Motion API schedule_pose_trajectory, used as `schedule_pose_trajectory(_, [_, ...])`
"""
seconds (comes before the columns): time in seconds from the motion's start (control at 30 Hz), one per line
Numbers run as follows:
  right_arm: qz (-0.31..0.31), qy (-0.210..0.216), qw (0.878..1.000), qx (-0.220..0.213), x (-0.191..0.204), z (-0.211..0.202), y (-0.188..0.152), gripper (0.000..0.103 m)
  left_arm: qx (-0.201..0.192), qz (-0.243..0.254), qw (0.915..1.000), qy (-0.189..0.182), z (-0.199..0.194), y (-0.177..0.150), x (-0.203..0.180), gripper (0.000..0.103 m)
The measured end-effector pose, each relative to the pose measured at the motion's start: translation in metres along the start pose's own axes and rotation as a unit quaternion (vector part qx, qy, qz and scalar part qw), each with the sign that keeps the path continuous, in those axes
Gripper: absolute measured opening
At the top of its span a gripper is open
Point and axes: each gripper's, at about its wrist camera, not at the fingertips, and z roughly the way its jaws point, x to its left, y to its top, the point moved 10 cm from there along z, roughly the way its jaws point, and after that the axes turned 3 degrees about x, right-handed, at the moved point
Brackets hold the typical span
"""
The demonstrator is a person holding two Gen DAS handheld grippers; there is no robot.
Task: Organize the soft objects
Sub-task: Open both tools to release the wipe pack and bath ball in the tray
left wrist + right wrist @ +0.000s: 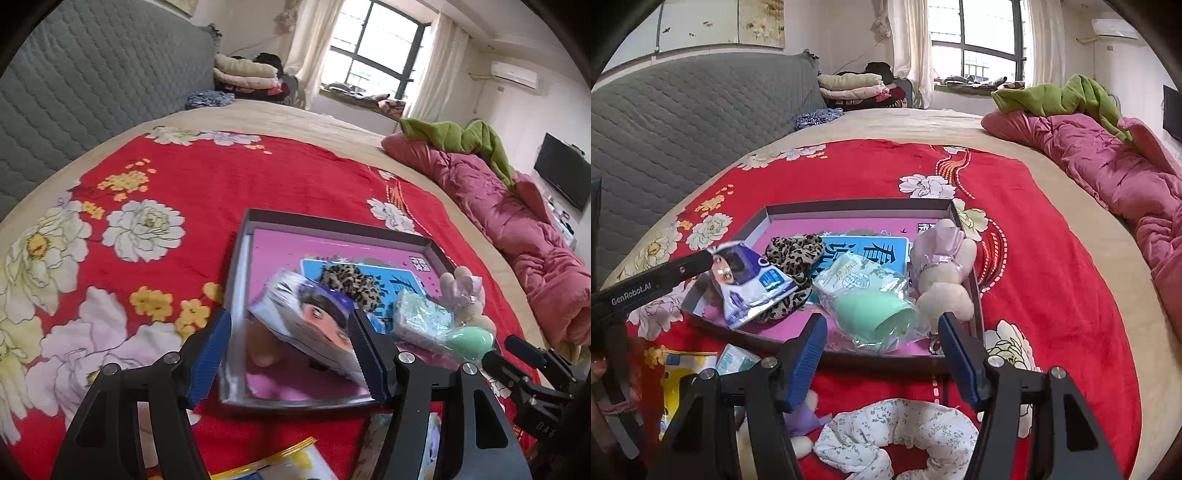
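Both the left gripper (290, 354) and right gripper (882, 356) gape wide, angled downward.

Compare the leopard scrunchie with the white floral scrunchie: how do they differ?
The leopard scrunchie lies inside the tray, partly under a packet; the white floral scrunchie lies outside it on the red blanket, uncovered. One is brown-spotted, the other pale. Both are gathered fabric rings.

Face-printed packet (314, 325) between open hand-held gripper (290, 354)
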Motion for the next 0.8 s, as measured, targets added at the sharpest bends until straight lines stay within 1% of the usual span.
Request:
schedule_pose_trajectory(0.2, [-0.001,0.003,1.0,-0.009,-0.001,-0.007,0.003,0.063,-0.003,0.0,1.0,0.005,-0.011,-0.002,0.002,0.069])
schedule_pose_trajectory(0.3, [0.002,0.003,1.0,-0.013,-0.004,-0.011,0.005,0.066,-0.006,0.005,1.0,0.005,-0.017,-0.002,-0.002,0.069])
schedule_pose_trajectory(0.37, [0.004,0.004,1.0,-0.015,-0.006,-0.013,0.006,0.066,-0.006,0.009,0.9999,0.005,-0.021,-0.003,-0.005,0.07])
schedule_pose_trajectory(0.5, [0.008,0.004,1.0,-0.021,-0.009,-0.018,0.008,0.066,-0.008,0.01,0.9999,0.006,-0.029,-0.004,-0.011,0.074])
schedule_pose_trajectory(0.8, [0.014,0.004,0.999,-0.031,-0.014,-0.028,0.01,0.067,-0.012,0.013,0.9998,0.003,-0.046,-0.004,-0.023,0.075])
